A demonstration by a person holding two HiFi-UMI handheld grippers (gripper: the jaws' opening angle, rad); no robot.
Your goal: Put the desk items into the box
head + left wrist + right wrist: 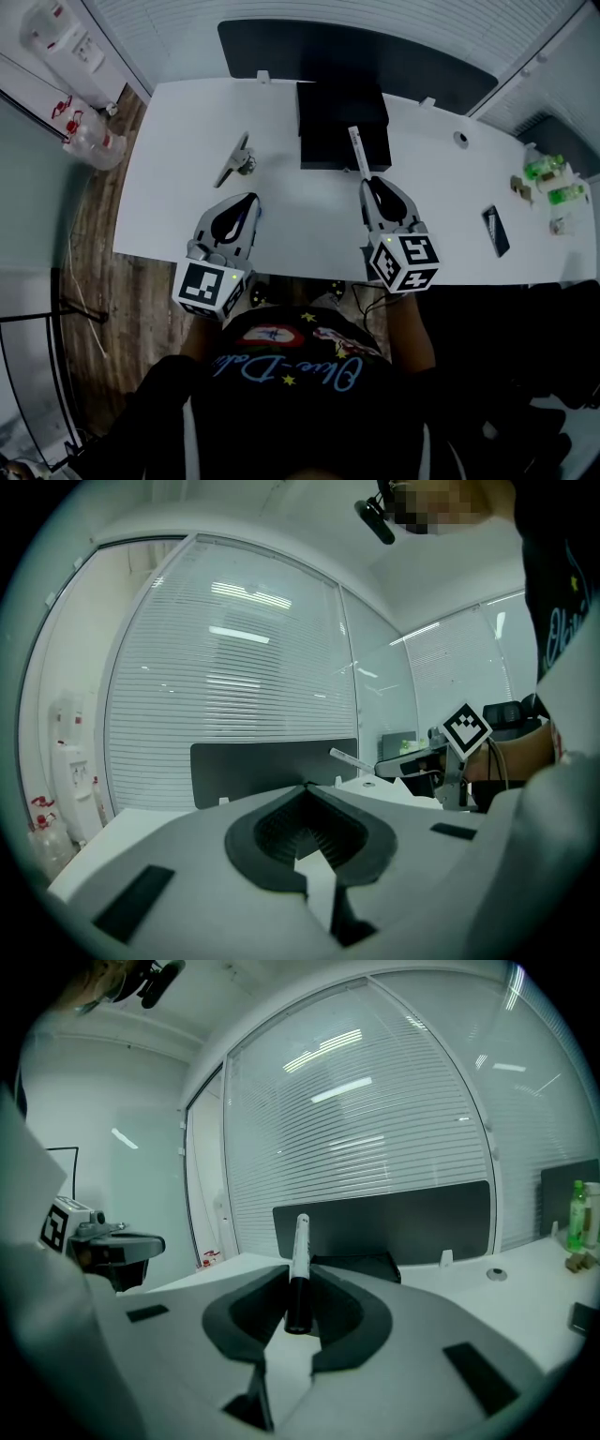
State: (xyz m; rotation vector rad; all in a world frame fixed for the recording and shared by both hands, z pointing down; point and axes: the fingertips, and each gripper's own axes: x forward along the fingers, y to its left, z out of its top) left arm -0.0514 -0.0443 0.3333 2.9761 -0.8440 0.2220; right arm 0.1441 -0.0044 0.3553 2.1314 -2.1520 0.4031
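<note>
The right gripper (367,183) held a marker (357,150) between its fingers. In the right gripper view, the jaws pressed on the black lower part of the marker (301,1241), and its white part stood up and forward past the fingertips. In the head view, the white end of the marker lay over the front right part of the black box (328,117). I could not tell whether it was really above the box or only before it. The box stood at the far middle of the white desk (187,131), in front of a dark panel (281,47).

The left gripper (248,202) was over the near left part of the desk. In its own view the left gripper (305,787) had its fingers narrow, the tips together, with nothing between them.

A grey tool (234,161) lay on the desk just beyond the left gripper, well apart from the box. A black phone (496,230) lay flat on the right side of the desk. Two green bottles (544,169) stood near the right edge.
</note>
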